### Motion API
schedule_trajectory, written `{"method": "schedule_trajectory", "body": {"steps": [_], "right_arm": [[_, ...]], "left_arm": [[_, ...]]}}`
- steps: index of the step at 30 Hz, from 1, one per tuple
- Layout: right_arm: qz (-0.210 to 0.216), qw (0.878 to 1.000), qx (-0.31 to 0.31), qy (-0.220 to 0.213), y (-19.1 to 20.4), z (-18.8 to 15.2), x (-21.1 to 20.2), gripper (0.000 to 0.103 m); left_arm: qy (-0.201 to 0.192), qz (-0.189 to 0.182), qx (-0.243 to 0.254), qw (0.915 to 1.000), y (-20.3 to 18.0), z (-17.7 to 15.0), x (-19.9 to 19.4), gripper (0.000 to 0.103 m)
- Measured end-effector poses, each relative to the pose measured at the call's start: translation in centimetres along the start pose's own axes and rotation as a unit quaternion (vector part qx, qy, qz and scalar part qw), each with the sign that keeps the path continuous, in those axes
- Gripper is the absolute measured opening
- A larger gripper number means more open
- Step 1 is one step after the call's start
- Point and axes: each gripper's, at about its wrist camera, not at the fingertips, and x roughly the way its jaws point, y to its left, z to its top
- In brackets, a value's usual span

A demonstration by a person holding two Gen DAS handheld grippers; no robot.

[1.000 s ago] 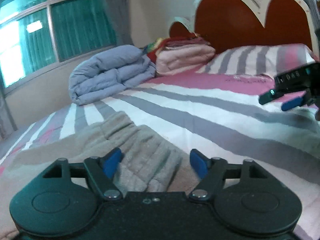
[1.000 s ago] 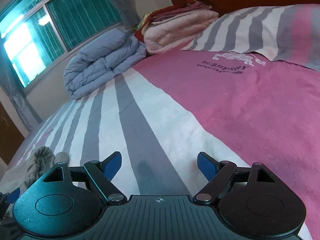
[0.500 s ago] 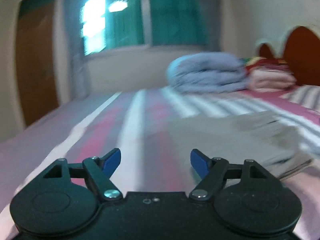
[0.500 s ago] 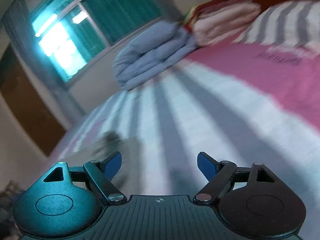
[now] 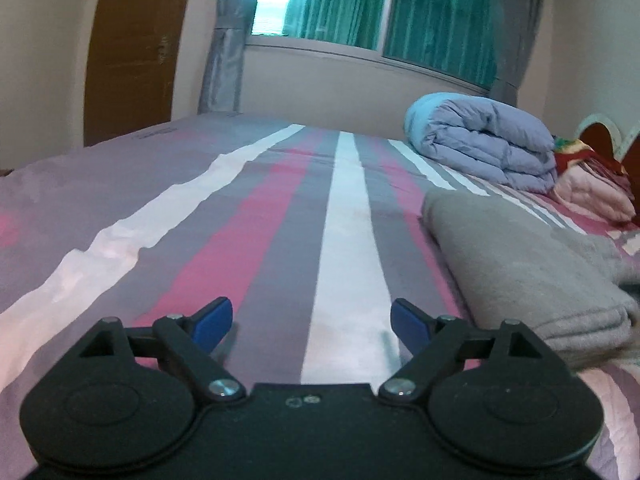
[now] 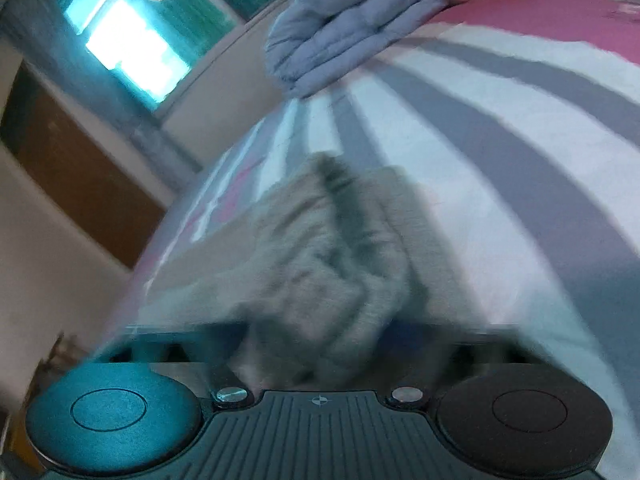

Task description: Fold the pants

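The left gripper (image 5: 310, 324) now looks across bare striped bed sheet (image 5: 248, 216) toward the window (image 5: 372, 12) and a brown door (image 5: 132, 48). One second ago it looked at the headboard, with the gray pants directly under its blue fingers. Its jaws are wide apart and opening, and nothing is between them. The pants (image 5: 516, 264) now lie folded in flat layers on the sheet at the right side of this view, beside the right finger but not touching it.

The right gripper's view is blurred. A second ago it showed mostly pink and striped sheet, with the pants only at the far left edge. Now the bunched gray cloth fills the middle, directly in front of the right gripper (image 6: 320, 360). Its jaws are closing with cloth between them, but the fingers are smeared, so I cannot tell if they already press it. The folded blue quilt (image 5: 484, 140) lies farther up the bed.
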Motion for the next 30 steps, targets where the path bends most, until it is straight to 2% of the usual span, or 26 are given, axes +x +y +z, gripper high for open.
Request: {"method": "schedule_trajectory", "body": {"steps": [1,3,4,6,7,8,9,10,12,14,17,19,20,21,23,24,26,28,30], "right_arm": [[-0.001,1.0,-0.006,-0.007,0.7,0.3,-0.3,0.038],[0.04,0.998,0.003,-0.054,1.4,0.9,-2.3,0.038],[0.047,0.996,0.01,-0.07,1.3,1.0,-3.2,0.038],[0.004,0.996,0.005,-0.092,0.4,0.5,-3.6,0.038],[-0.025,0.997,0.022,-0.076,-0.9,0.1,-2.8,0.038],[-0.042,0.997,0.054,-0.035,-2.7,-0.3,-1.4,0.04],[-0.026,0.997,0.071,-0.019,-3.9,-0.6,-0.9,0.04],[-0.009,0.998,0.064,-0.026,-4.2,-0.7,-1.2,0.044],[-0.002,0.999,0.038,-0.028,-3.8,-0.7,-1.8,0.053],[-0.002,1.0,0.004,-0.03,-3.0,-1.0,-2.1,0.056],[0.002,1.0,-0.021,-0.009,-2.1,-1.5,-1.3,0.052],[0.019,1.0,-0.013,-0.012,-2.0,-1.7,-1.5,0.051],[0.023,1.0,-0.011,-0.008,-2.3,-2.0,-1.2,0.044],[0.007,1.0,-0.025,0.005,-2.7,-2.0,-0.2,0.044],[0.002,0.999,-0.041,0.011,-2.6,-1.8,0.0,0.044],[0.003,0.999,-0.039,0.007,-2.4,-1.5,-0.3,0.046],[0.006,0.999,-0.025,-0.029,-2.5,-1.5,-1.9,0.06],[-0.004,0.998,-0.014,-0.067,-2.8,-2.2,-3.8,0.069],[-0.019,0.995,-0.02,-0.094,-2.6,-2.9,-5.5,0.072]], "left_arm": [[0.0,-0.001,0.004,1.0,-0.1,0.1,0.1,0.08],[-0.001,-0.002,0.008,1.0,-0.3,-0.6,0.0,0.08],[-0.002,-0.001,0.008,1.0,-0.4,-0.7,0.0,0.08],[-0.002,0.0,0.008,1.0,-0.4,-1.0,-0.1,0.08],[-0.002,0.001,0.009,1.0,-0.5,-1.0,-0.1,0.081],[-0.002,0.003,0.011,0.9999,-0.5,-1.0,-0.1,0.081],[-0.001,0.004,0.012,0.9999,-0.5,-1.0,-0.2,0.081],[-0.001,0.004,0.015,0.9999,-0.7,-1.1,-0.2,0.082],[0.0,0.008,0.021,0.9997,-0.9,-1.1,-0.1,0.082],[0.001,0.01,0.024,0.9997,-1.3,-1.1,0.0,0.083],[-0.008,0.002,0.027,0.9996,-1.7,-1.1,-0.5,0.082],[-0.015,-0.007,0.032,0.9994,-2.2,-1.0,-1.0,0.084],[-0.017,-0.005,0.037,0.9992,-2.5,-1.0,-1.1,0.085],[-0.017,-0.004,0.041,0.999,-2.7,-1.0,-1.2,0.085],[-0.018,-0.009,0.047,0.9987,-3.2,-1.1,-1.4,0.085],[-0.021,-0.014,0.053,0.9983,-3.5,-1.2,-1.7,0.085],[-0.027,-0.023,0.066,0.9972,-4.0,-1.3,-2.3,0.085],[-0.036,-0.028,0.074,0.9962,-4.5,-1.5,-3.0,0.086],[-0.043,-0.031,0.077,0.9956,-5.0,-1.6,-3.6,0.086]]}}
